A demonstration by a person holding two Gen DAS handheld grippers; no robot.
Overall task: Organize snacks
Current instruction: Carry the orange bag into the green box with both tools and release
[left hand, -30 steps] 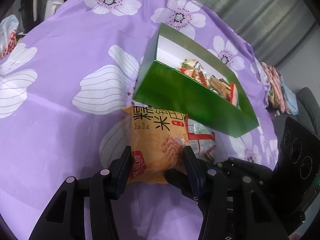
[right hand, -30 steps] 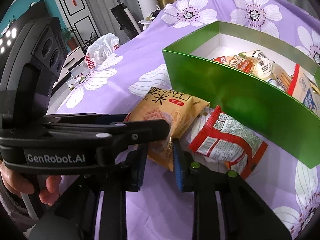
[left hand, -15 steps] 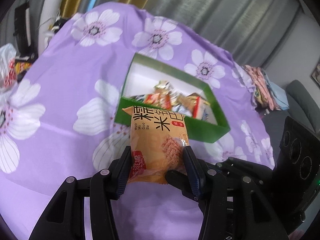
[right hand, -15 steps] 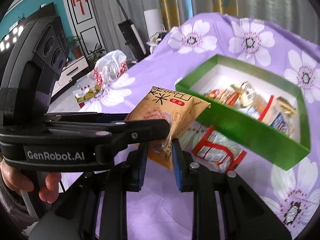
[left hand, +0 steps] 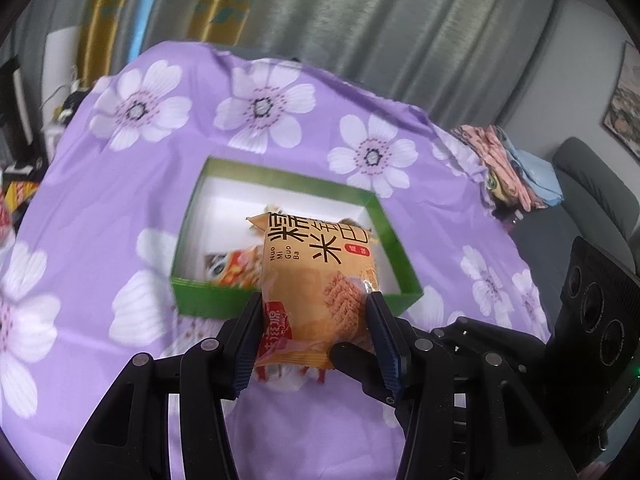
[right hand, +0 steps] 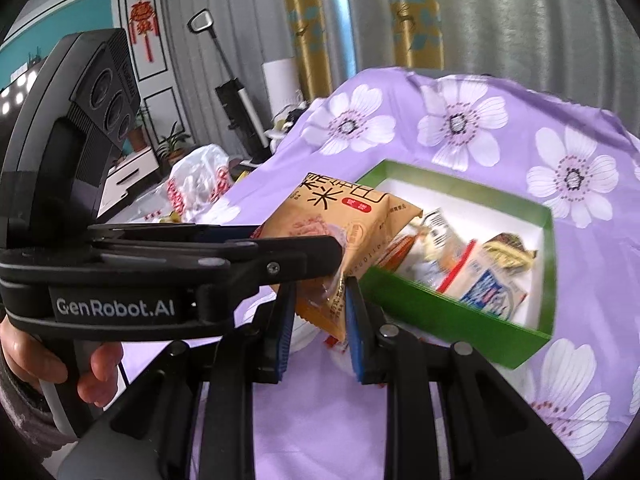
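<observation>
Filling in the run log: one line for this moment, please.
left gripper: shut on orange packet | right gripper: shut on same packet | green box: below, part-filled

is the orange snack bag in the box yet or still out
Out. The orange snack bag is held above the green box, gripped by both grippers.

Behind my work surface I see grey curtains [left hand: 400, 32] across the back, with a gold-and-teal patterned panel [right hand: 304, 24] beside them. A purple cloth with white flowers [left hand: 120, 208] covers the table. To one side I make out a teal wall [right hand: 60, 12], a red hanging ornament [right hand: 143, 24], potted plants [right hand: 172, 144], and a grey sofa [left hand: 592, 184] under a framed picture [left hand: 624, 100].
</observation>
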